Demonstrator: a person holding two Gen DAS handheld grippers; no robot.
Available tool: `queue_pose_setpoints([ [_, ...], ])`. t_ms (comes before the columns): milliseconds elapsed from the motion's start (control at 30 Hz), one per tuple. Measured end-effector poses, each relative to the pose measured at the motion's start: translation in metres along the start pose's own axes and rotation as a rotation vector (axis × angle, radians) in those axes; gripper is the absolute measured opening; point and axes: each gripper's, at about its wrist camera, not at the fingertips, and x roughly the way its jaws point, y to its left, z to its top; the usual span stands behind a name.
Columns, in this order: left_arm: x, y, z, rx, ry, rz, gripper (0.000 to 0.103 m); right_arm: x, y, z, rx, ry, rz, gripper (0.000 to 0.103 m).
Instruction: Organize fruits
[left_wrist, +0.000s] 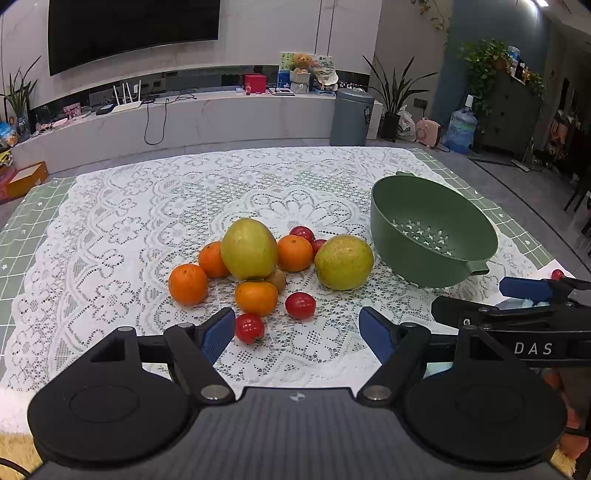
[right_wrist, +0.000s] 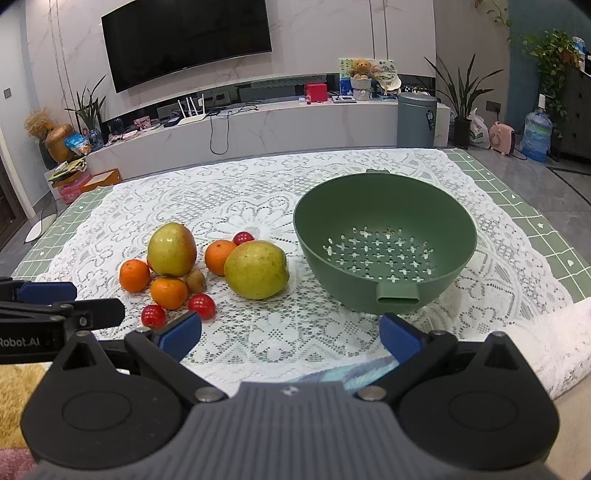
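Fruits, left wrist view: two big yellow-green fruits (left_wrist: 249, 248) (left_wrist: 344, 262), four oranges (left_wrist: 188, 284), a small brown kiwi (left_wrist: 277, 278) and several red tomatoes (left_wrist: 300, 305) cluster mid-worktop on the lace cloth (left_wrist: 147, 206).
Colander: green colander (left_wrist: 436, 206), holes in its floor, stands empty near the worktop's right edge, just beside one big fruit.
Left tongs (left_wrist: 297, 334): spread wide, released, gripping nothing; one tomato (left_wrist: 249, 328) lies just beside the left pad.
Writing: "DAS" on the other tool's black bar.
Fruits, right wrist view: same cluster (right_wrist: 171, 250) left of the colander (right_wrist: 458, 221), apart from it.
Right tongs (right_wrist: 291, 338): spread wide, released, bare cloth between the pads, near the worktop's front edge.
Writing: "Robot.AI" on the left tool's bar.
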Motion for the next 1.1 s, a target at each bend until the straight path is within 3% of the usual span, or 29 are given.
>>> queue_pose_setpoints([
  [1100,0.0007,0.0017,-0.0007,-0.003,0.004,-0.001,0.089,0.0032,0.0013,0.0012,-0.008,0.016,-0.009,0.099],
])
